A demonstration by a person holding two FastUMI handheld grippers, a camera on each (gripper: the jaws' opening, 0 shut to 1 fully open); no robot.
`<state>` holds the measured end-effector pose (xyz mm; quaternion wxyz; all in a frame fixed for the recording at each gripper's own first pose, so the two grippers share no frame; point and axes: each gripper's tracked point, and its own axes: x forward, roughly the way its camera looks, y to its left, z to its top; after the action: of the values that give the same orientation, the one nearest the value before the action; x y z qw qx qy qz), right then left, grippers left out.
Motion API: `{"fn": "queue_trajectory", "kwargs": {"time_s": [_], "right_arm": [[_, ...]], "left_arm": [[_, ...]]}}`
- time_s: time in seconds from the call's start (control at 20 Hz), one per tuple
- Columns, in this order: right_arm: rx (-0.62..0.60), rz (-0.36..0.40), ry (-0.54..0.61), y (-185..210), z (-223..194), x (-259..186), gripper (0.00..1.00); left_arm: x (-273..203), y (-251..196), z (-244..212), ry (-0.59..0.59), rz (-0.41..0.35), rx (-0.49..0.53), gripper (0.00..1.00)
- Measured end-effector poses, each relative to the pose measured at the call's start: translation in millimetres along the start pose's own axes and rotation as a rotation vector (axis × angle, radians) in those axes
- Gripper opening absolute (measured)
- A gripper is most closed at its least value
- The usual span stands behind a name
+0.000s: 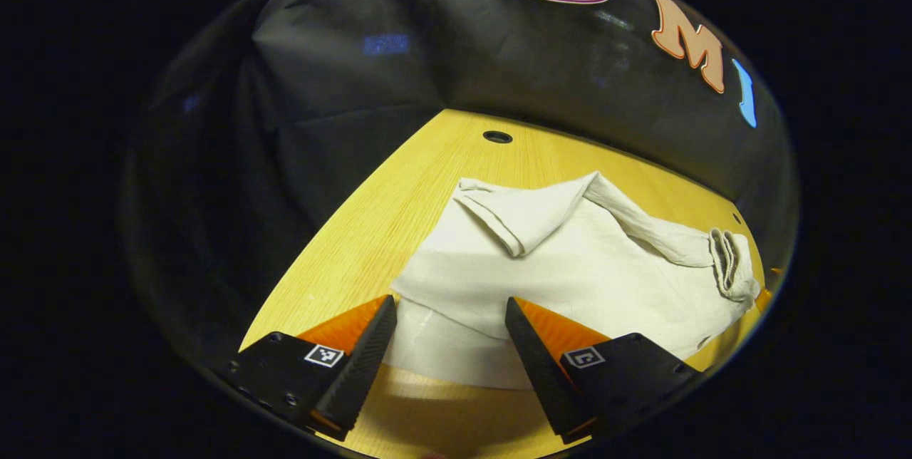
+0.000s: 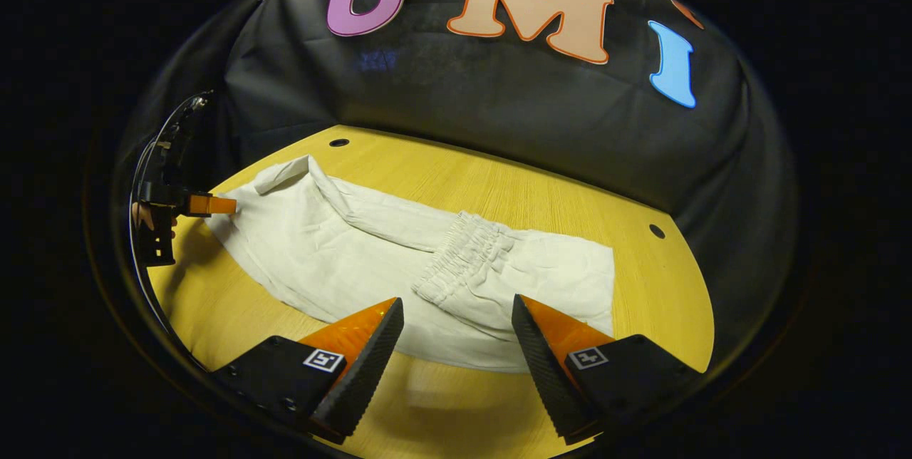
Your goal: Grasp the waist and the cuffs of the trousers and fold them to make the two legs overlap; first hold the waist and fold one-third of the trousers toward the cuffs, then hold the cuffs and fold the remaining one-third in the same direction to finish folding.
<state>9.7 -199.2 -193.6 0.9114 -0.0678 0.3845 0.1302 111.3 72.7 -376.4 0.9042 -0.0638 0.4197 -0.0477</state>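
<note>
Fingers of the left gripper (image 1: 450,309) and right gripper (image 2: 457,311) stand spread wide, gripping nothing, above the near edge of the pale trousers (image 2: 399,259). Trousers lie on the yellow wooden table (image 2: 570,202), elastic waist (image 2: 463,249) folded onto the legs.

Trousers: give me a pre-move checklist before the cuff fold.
1. Waist folded over the trousers: ok, the elastic waistband lies mid-garment.
2. Left gripper open: ok, jaws spread over the cuff end.
3. Right gripper open: ok, holding nothing.
4. Cuffs lying flat: not ok, one cuff is flipped back.
5. Legs fully overlapped: cannot tell.
6. Table room beyond the fold: ok.
</note>
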Motion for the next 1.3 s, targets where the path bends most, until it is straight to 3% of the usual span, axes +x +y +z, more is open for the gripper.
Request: {"fn": "queue_trajectory", "kwargs": {"time_s": [0.1,0.2,0.25,0.35,0.4,0.5,0.6,0.75,0.85,1.15,1.3], "right_arm": [[-0.006,0.000,-0.004,-3,0,-1,0.98],[-0.007,0.003,-0.006,-7,0,-1,0.99],[-0.009,0.003,-0.009,-10,0,-2,0.99],[-0.007,0.005,-0.007,-16,-2,-4,0.99],[-0.005,0.006,-0.004,-21,-4,-4,0.99],[0.000,0.006,-0.002,-28,-6,-5,0.99],[0.003,0.008,-0.006,-35,-5,-7,0.99],[-0.005,0.010,-0.016,-45,-2,-11,0.99],[-0.006,0.008,-0.026,-54,0,-14,0.99],[0.012,0.014,-0.045,-78,1,-24,0.99],[0.019,0.018,-0.057,-93,-1,-26,0.98]], "left_arm": [[4,2,-3,0.015,0.035,0.062,0.97],[3,-4,3,0.007,0.017,0.077,0.89],[2,-5,1,0.021,0.022,0.067,0.71],[-3,-12,3,0.011,-0.003,0.052,0.53],[1,-20,1,0.008,-0.018,0.031,0.29],[2,-23,3,-0.003,-0.026,-0.001,0.07],[1,-23,3,0.002,-0.036,-0.050,0.01],[-2,-24,5,0.034,-0.049,-0.136,0.00],[-8,-25,21,-0.008,-0.050,-0.159,0.00],[-36,-73,66,-0.116,-0.100,-0.054,0.00],[-51,-114,89,-0.161,-0.152,-0.053,0.00]]}}
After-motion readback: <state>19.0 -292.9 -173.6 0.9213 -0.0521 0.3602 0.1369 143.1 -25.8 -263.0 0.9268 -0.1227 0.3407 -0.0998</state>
